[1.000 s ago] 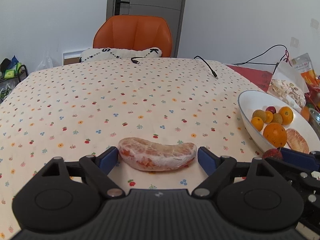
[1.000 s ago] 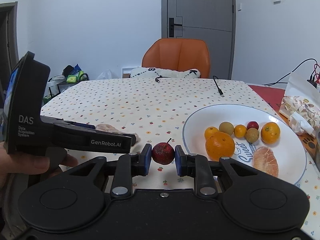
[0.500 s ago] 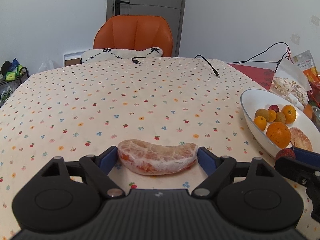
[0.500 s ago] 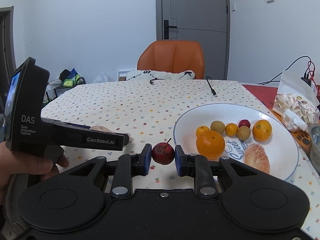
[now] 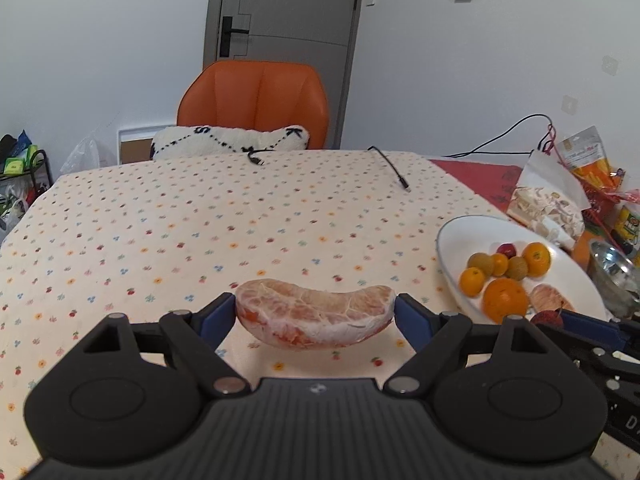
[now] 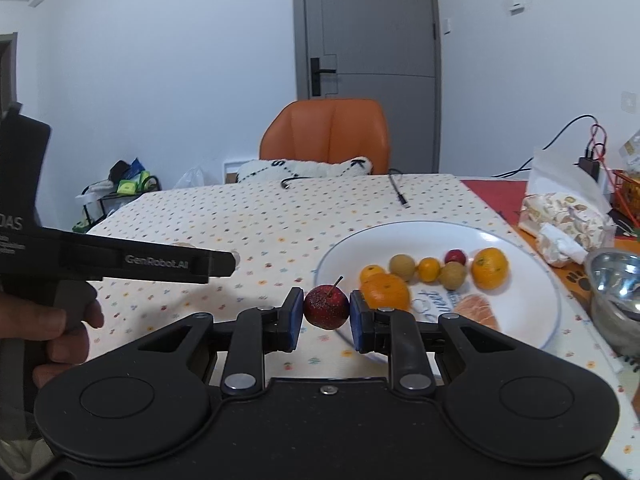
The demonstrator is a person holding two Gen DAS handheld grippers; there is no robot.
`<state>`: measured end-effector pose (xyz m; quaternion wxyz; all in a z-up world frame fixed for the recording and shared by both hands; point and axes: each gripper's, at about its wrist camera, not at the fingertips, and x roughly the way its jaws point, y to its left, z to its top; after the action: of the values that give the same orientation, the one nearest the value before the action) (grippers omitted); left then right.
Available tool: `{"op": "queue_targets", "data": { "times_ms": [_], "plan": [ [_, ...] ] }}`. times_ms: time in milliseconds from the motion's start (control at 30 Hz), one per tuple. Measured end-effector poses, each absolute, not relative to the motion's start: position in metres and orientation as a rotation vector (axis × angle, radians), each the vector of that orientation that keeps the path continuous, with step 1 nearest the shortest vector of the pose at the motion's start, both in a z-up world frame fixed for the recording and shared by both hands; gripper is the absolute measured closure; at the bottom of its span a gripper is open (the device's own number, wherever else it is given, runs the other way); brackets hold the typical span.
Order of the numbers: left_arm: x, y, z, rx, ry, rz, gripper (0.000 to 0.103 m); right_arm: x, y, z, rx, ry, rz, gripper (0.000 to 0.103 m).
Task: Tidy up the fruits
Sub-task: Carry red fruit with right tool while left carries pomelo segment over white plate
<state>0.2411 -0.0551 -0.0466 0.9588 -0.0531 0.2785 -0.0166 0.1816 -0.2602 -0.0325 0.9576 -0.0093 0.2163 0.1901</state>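
**Both Fruits Lifted, Plate Drawing Close**

Left gripper [image 5: 316, 312]: blue pads pinching a peeled pomelo segment [image 5: 314, 316] at its two tips, fingers spread wide to span it. Long axis lying crosswise, left to right between the pads, roughly level; curved back up, pulpy inner edge down and toward the camera. Held clear of the floral tablecloth [image 5: 200, 240], judging by the shadow beneath.

Right gripper [image 6: 326, 316]: pads clamped narrowly on a small red fruit [image 6: 326, 307], stem pointing up and slightly right. No real long axis here; round, gripped across its middle.

Changed over the last second: both grippers raised and carried rightward. Segment previously low against the cloth, now higher with cloth visible underneath. Red fruit previously short of the white plate [image 6: 532, 280], now over its near-left rim. Plate larger and more central in the right wrist view, closer in the left.

Meaning for the task: pick-up finished for both pieces, transport under way, red fruit probably first to release.

Outward: on the plate, a large orange [image 6: 386, 292] just beyond the red fruit, a row of smaller oranges and brownish round fruits behind, another pomelo piece [image 6: 478, 312] at the near right. Free space mainly at the plate's near-left and far edge. Metal bowl [image 6: 616, 292] just right of the plate, snack bags behind. Orange chair [image 5: 254, 104] at the far side.
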Motion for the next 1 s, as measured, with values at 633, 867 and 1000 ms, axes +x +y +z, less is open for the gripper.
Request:
{"op": "queue_targets", "data": {
  "times_ms": [633,867,1000],
  "plan": [
    [0.241,-0.112,-0.024,-0.106,0.518,-0.175,0.019,0.192,-0.31,-0.036,0.017,0.437,0.264,0.08],
    [0.242,-0.13,-0.021,-0.096,0.514,-0.218,0.019,0.197,-0.326,-0.037,0.024,0.432,0.222,0.08],
    [0.243,-0.141,-0.02,-0.09,0.515,-0.239,0.019,0.202,-0.338,-0.039,0.029,0.434,0.194,0.08]
  ]
}}
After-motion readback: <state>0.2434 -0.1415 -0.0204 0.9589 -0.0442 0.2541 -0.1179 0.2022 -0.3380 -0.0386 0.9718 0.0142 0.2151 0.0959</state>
